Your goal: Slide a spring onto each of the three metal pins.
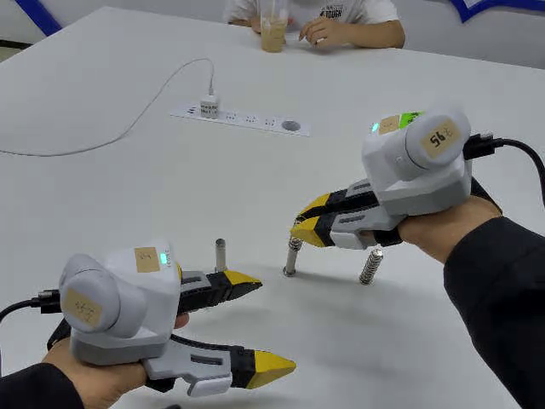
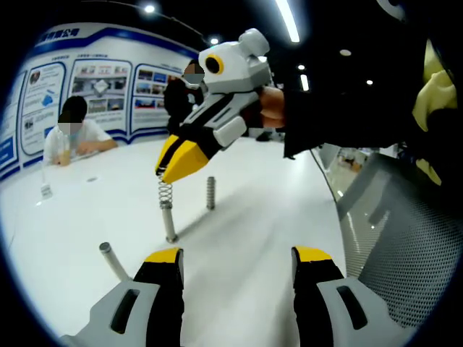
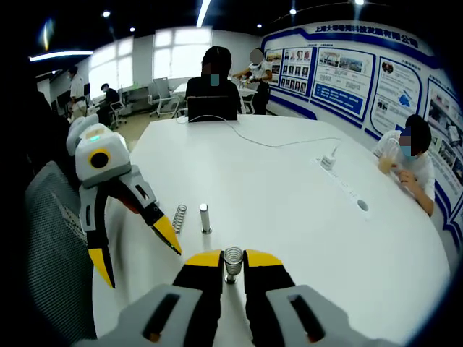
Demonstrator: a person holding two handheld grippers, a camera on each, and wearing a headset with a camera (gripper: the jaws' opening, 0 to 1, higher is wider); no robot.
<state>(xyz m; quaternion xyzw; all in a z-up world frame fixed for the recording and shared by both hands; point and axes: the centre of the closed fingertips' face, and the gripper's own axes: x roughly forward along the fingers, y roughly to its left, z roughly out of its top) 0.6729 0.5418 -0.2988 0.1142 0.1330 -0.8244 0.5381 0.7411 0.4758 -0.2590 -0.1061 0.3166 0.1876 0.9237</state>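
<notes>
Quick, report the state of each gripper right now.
The left gripper is open and holds nothing.
The right gripper is shut on a spring at the top of a pin.

White, yellow-tipped left tongs (image 1: pixel 272 324) and right tongs (image 1: pixel 296 226); black sleeves (image 1: pixel 494 281).

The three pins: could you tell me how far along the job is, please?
Done: one sprung pin stands finished. In hand: the right tongs hold a second spring atop the middle pin. Left: the bare pin, with a spare spring standing nearby; the left tongs are open and empty.
</notes>
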